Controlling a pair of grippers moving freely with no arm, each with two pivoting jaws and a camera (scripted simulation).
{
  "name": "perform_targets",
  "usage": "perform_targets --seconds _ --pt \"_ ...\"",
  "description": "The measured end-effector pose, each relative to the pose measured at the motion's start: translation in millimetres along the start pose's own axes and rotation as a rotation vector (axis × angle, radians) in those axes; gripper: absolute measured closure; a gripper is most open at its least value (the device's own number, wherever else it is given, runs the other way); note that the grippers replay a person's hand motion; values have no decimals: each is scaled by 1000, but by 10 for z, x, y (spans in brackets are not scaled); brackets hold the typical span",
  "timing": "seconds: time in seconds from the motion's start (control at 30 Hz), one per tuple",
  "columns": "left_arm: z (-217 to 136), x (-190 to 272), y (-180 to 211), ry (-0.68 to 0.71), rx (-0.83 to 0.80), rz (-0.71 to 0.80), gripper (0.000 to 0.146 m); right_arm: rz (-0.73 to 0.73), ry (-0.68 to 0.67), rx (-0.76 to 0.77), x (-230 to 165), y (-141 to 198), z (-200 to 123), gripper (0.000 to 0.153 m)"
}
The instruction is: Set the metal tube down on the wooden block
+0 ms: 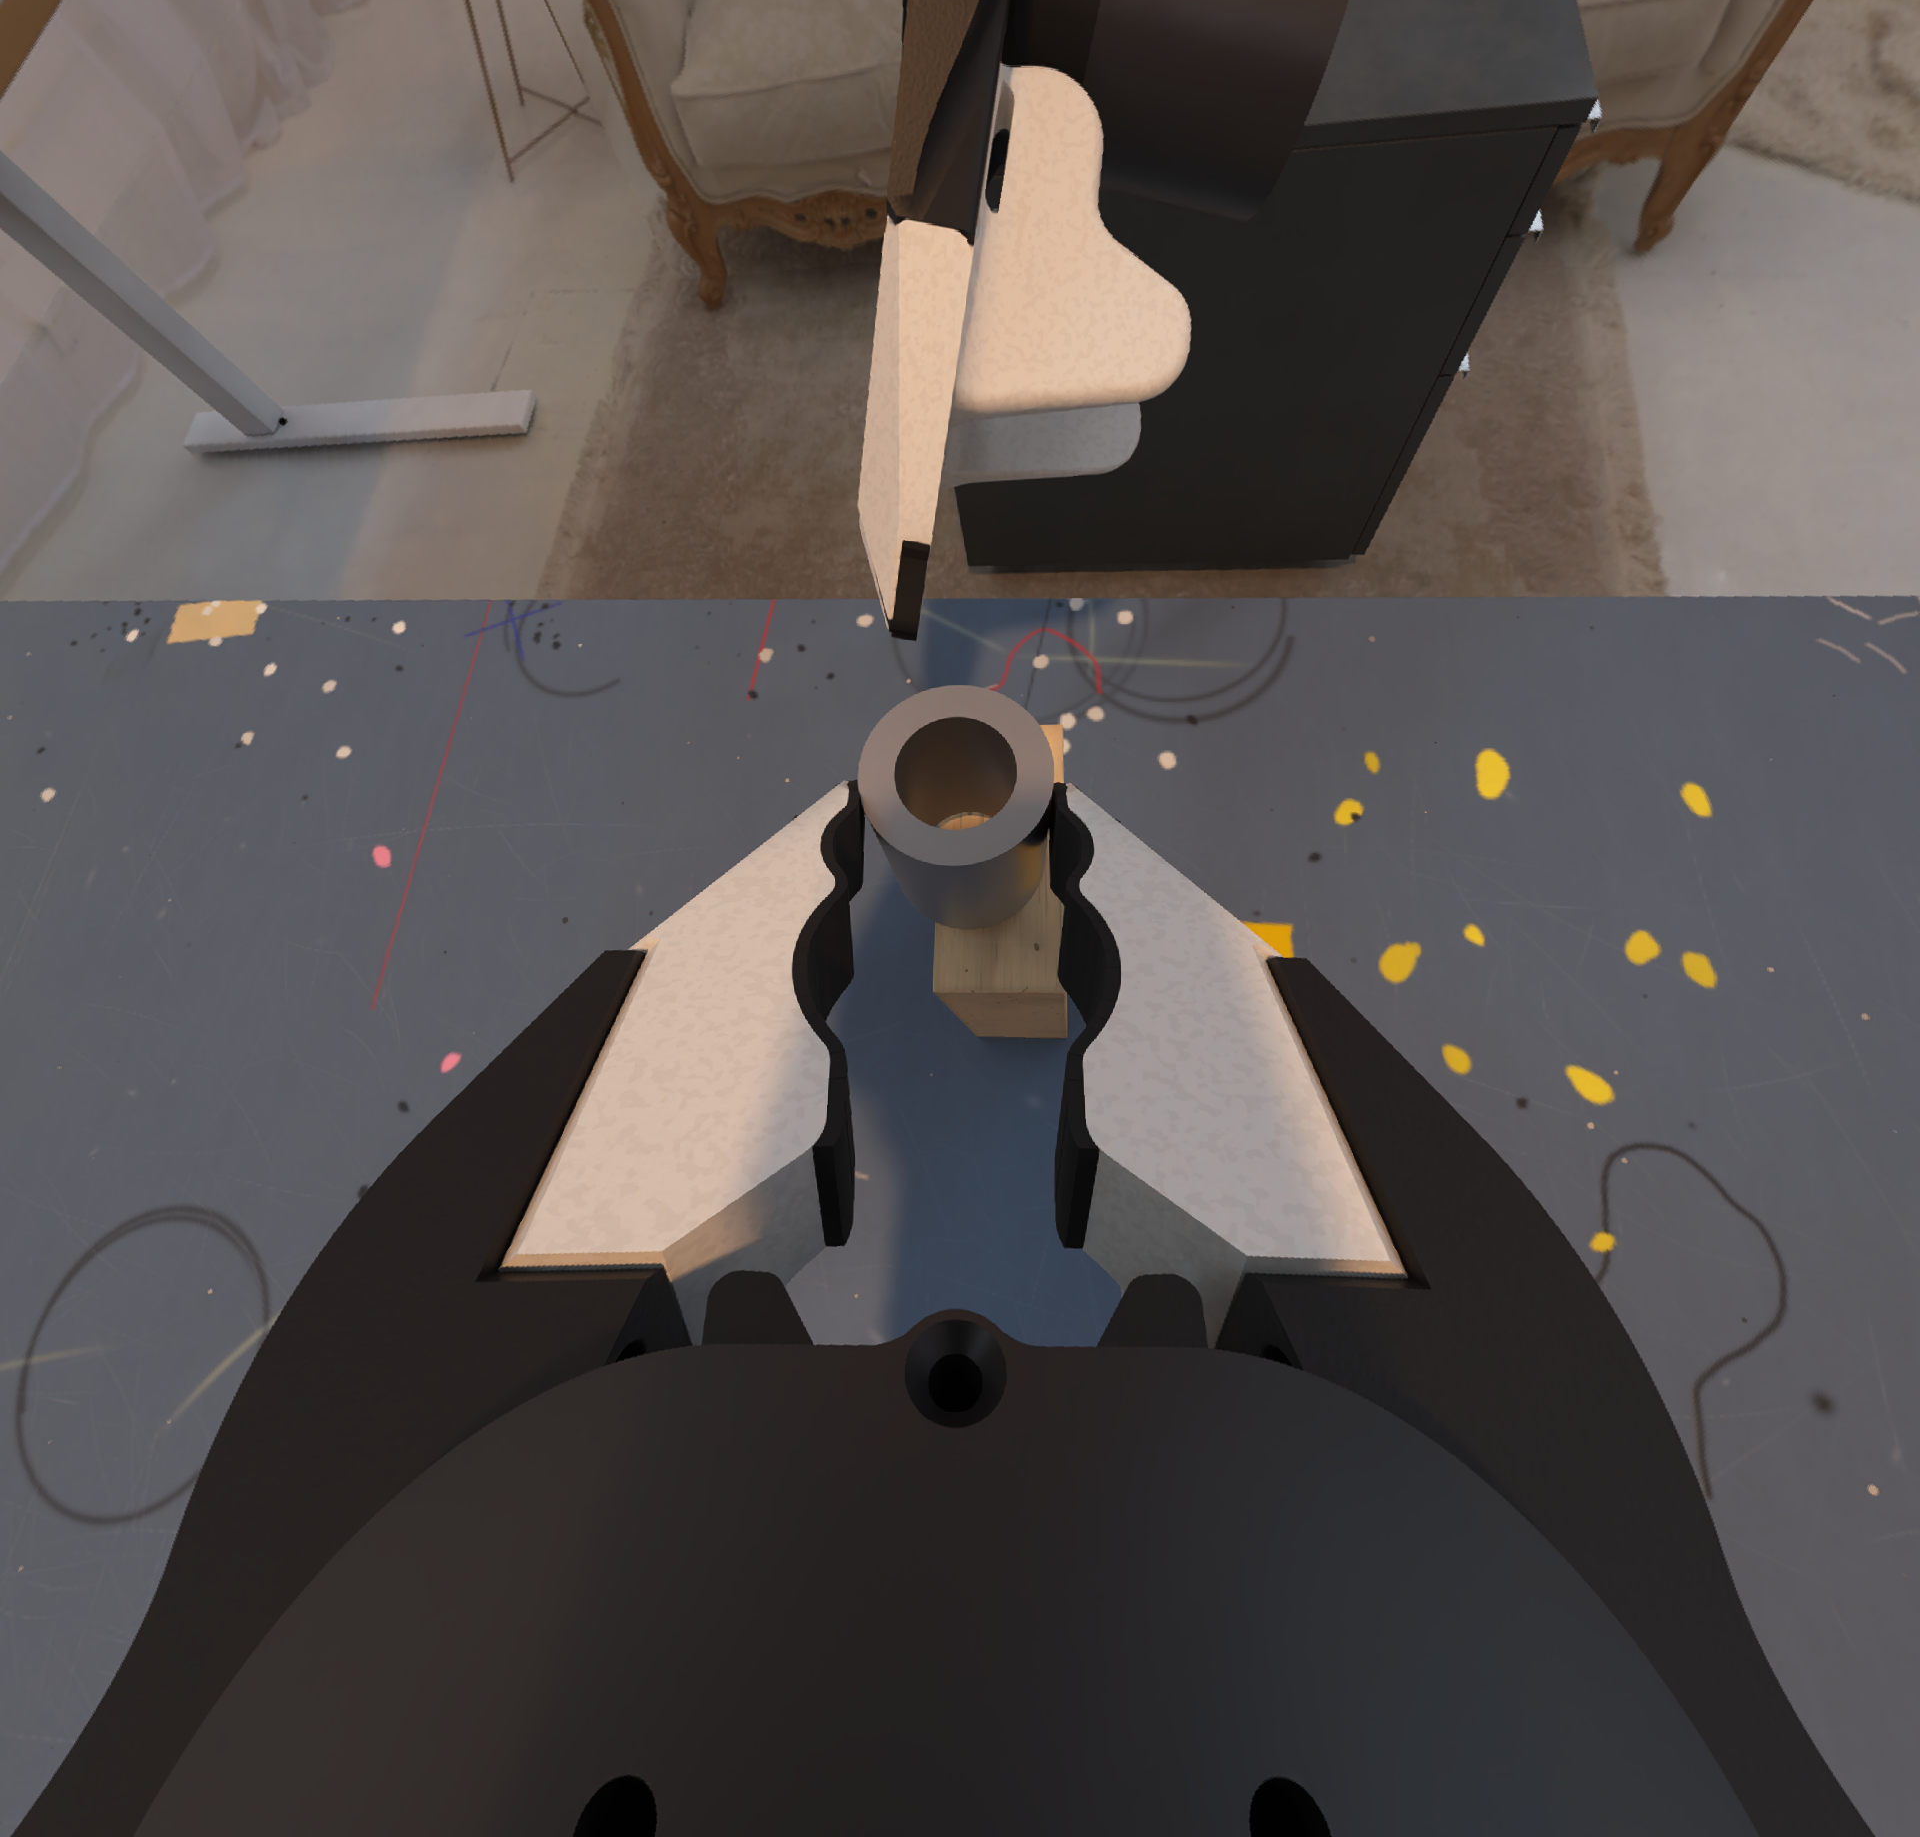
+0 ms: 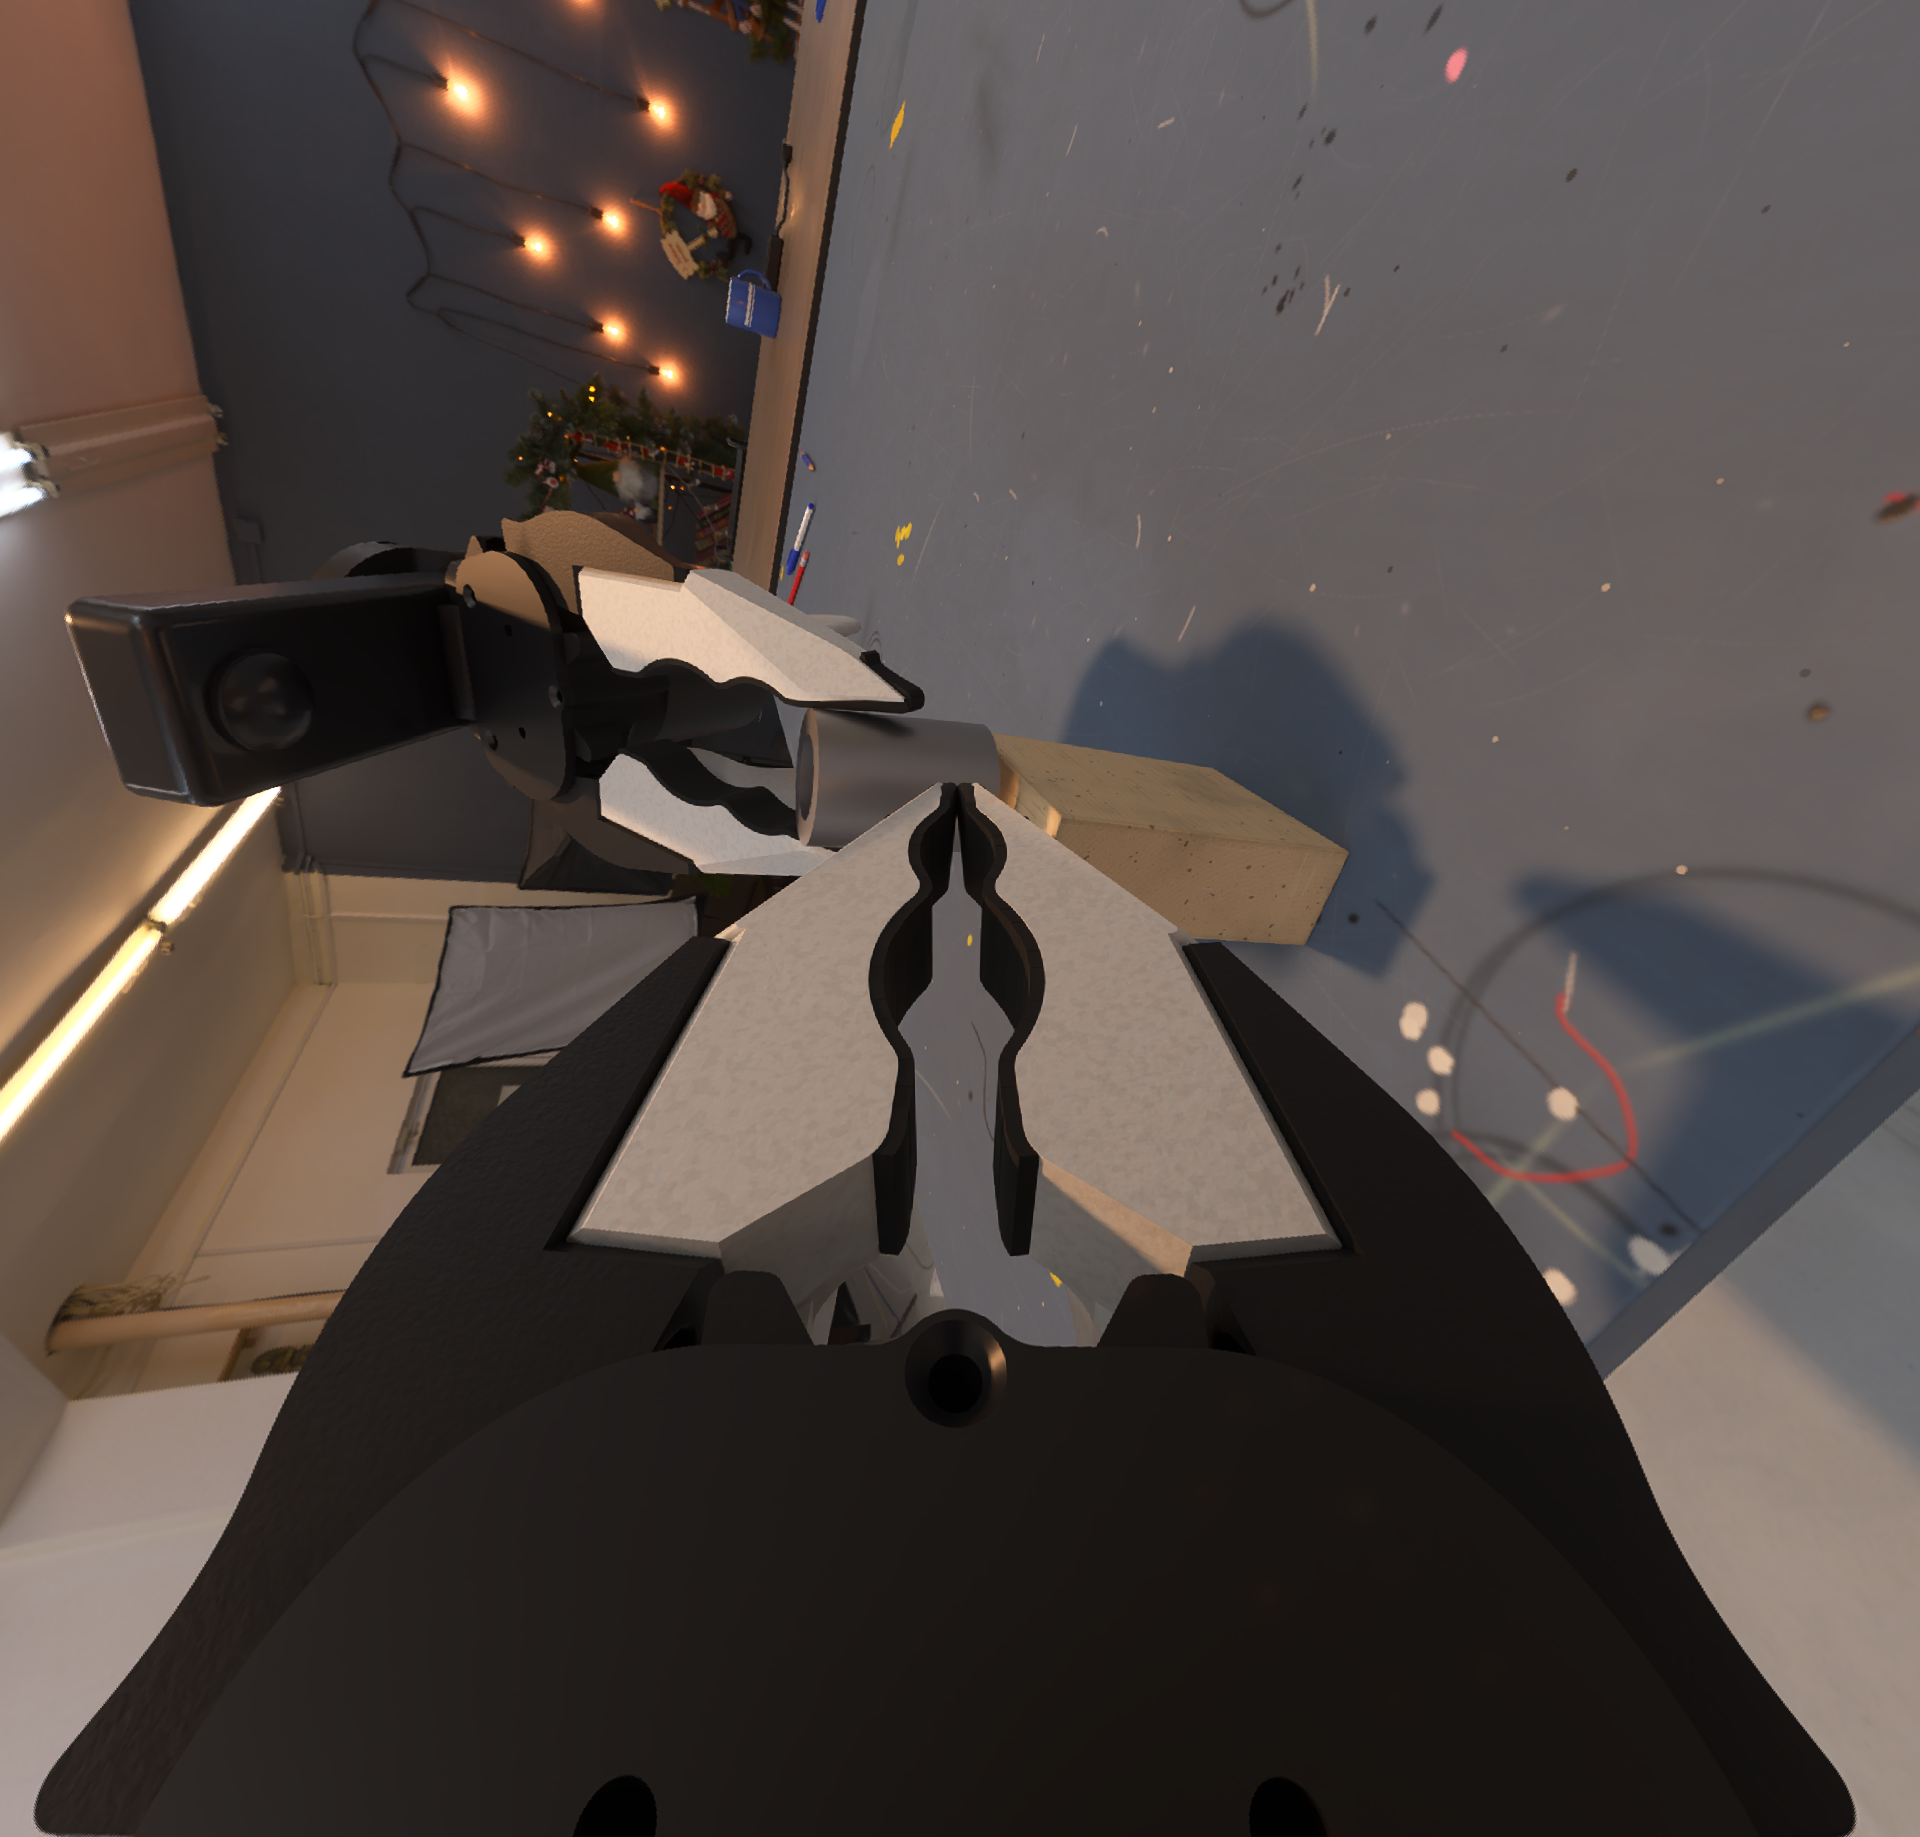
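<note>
A grey metal tube [image 1: 956, 821] stands upright with its open end up, its lower end on a light wooden block [image 1: 1003, 977] on the table. My left gripper [image 1: 956, 819] is shut on the tube near its top, one fingertip on each side. My right gripper [image 1: 902, 592] hangs above and beyond the tube, fingers pointing down, not touching it. In the right wrist view, which is rolled sideways, my right gripper [image 2: 956, 798] is shut and empty, just in front of the tube [image 2: 904, 764]. The left gripper [image 2: 857, 764] clasps the tube against the block [image 2: 1174, 831].
The grey, paint-speckled table [image 1: 312, 956] ends just beyond the tube. Past that edge stand a black cabinet [image 1: 1351, 333], an armchair [image 1: 748, 73] and a white stand foot [image 1: 364, 421] on the floor. Pens [image 2: 800, 540] lie at a table edge.
</note>
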State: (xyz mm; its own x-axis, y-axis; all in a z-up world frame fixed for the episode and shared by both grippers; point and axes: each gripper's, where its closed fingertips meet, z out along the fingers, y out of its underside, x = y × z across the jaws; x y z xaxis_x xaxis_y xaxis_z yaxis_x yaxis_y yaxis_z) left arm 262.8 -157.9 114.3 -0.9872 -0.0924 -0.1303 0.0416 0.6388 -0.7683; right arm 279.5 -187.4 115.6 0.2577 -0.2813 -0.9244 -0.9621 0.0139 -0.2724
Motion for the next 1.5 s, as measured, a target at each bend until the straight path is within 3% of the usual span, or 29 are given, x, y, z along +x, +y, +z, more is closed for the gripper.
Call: perform_targets --seconds 1.5 --pt "74 90 35 -2 -77 70 101 -15 110 -26 75 24 38 153"
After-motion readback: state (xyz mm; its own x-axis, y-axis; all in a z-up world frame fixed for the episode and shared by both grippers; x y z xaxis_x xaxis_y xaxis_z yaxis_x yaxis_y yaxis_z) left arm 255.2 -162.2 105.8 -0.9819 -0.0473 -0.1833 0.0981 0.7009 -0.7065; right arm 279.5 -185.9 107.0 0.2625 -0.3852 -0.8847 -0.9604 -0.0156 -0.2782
